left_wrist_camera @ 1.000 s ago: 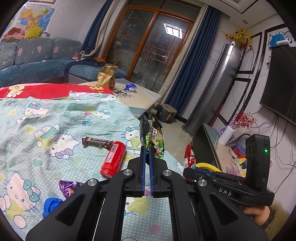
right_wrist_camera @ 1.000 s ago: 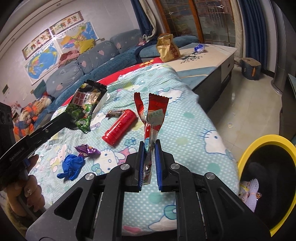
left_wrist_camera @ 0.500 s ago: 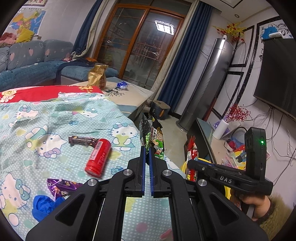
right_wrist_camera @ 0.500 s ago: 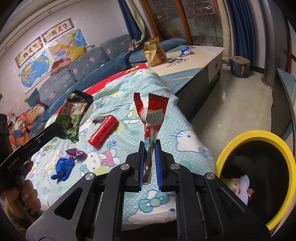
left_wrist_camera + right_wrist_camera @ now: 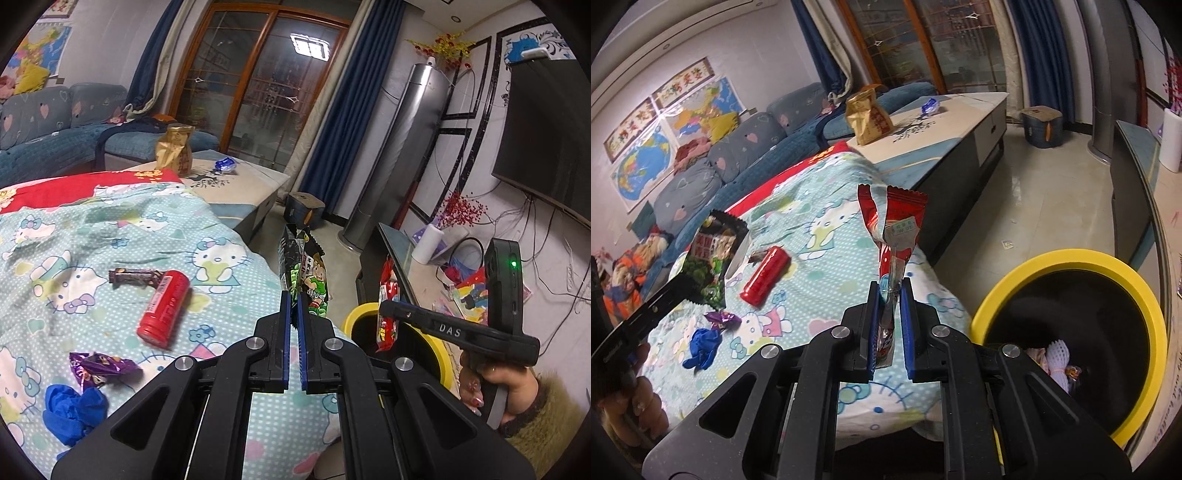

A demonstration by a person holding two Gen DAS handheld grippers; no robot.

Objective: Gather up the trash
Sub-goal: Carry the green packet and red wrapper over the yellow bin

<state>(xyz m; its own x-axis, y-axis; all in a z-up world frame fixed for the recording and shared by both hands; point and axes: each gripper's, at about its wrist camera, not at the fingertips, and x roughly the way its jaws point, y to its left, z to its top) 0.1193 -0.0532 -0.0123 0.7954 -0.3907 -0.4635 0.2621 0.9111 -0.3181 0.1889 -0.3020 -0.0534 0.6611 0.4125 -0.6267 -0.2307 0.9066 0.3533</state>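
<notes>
My left fingers (image 5: 293,295) pinch the green snack bag (image 5: 304,273), right fingers (image 5: 889,291) the red wrapper (image 5: 894,229); I should release only above the yellow bin (image 5: 1015,288) ahead-right

Bin (image 5: 1071,258) mouth open (bed edge (image 5: 934,280) beside).

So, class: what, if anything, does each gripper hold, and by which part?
Left gripper pinches the green-and-black snack packet by its bottom edge. Right gripper pinches the torn red wrapper by its lower end.
</notes>
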